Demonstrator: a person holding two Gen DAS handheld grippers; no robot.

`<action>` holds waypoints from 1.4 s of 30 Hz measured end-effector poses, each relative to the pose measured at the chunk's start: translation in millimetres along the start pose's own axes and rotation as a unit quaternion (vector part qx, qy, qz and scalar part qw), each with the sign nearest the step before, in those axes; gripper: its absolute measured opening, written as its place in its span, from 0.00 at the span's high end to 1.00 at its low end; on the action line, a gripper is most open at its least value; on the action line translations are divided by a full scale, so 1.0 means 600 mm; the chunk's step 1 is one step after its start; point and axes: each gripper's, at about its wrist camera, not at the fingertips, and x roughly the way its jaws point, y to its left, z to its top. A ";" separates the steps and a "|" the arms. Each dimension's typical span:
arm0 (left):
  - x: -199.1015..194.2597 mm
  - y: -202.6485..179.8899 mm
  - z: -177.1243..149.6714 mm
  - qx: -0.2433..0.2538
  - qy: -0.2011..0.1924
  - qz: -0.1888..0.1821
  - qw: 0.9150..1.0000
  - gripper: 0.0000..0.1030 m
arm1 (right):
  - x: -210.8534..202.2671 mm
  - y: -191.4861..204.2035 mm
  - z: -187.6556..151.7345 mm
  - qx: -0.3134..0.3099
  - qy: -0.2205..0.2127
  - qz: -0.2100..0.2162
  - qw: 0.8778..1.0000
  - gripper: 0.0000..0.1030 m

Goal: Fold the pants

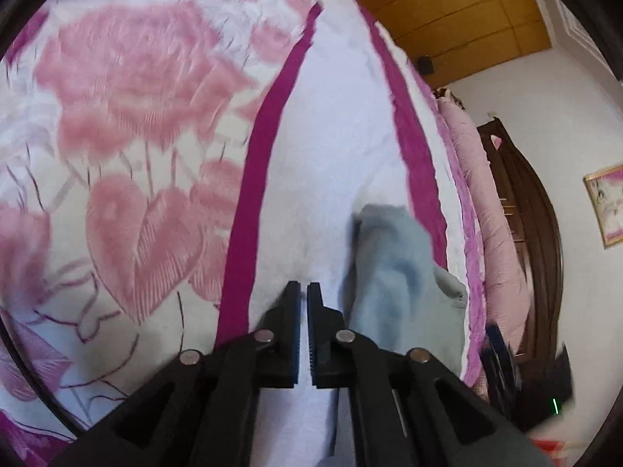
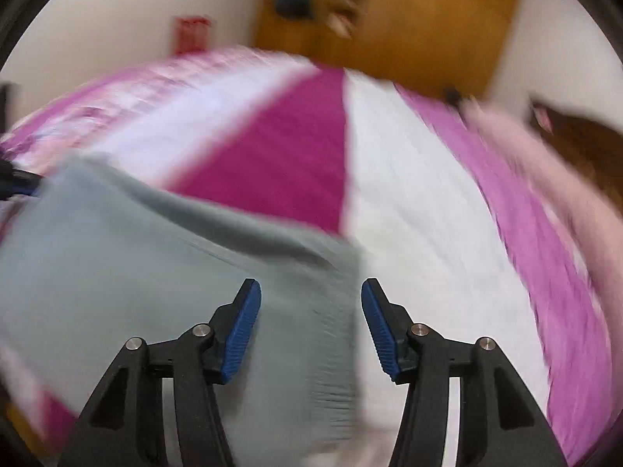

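Note:
Pale grey-blue pants (image 1: 397, 272) lie bunched on the white and magenta bedspread, just right of my left gripper (image 1: 303, 290). The left gripper's jaws are nearly together with nothing between them, over white fabric. In the right wrist view the pants (image 2: 175, 272) spread across the lower left. My right gripper (image 2: 311, 292) is open, its jaws straddling the pants' right edge a little above the cloth. The right gripper also shows at the left wrist view's lower right (image 1: 502, 354). The left gripper's tip shows at the right view's left edge (image 2: 15, 179).
The bed cover (image 1: 128, 124) has pink roses and magenta stripes (image 1: 253, 194). A pink quilt roll (image 1: 490, 210) lies along the bed's right side, against a dark wooden headboard (image 1: 533, 210). A wooden wardrobe (image 2: 409, 23) stands behind the bed.

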 end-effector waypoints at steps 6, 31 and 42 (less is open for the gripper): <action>0.007 -0.095 0.009 0.110 -0.019 0.011 0.994 0.67 | 0.017 -0.041 -0.010 0.082 -0.004 0.126 0.989 0.74; 0.022 -0.207 0.020 0.210 -0.183 0.016 0.960 0.75 | -0.010 -0.021 -0.036 0.085 0.052 0.165 0.981 0.75; 0.032 -0.216 0.000 0.211 -0.123 -0.022 0.970 0.72 | -0.065 -0.029 0.008 0.079 -0.043 0.154 0.984 0.96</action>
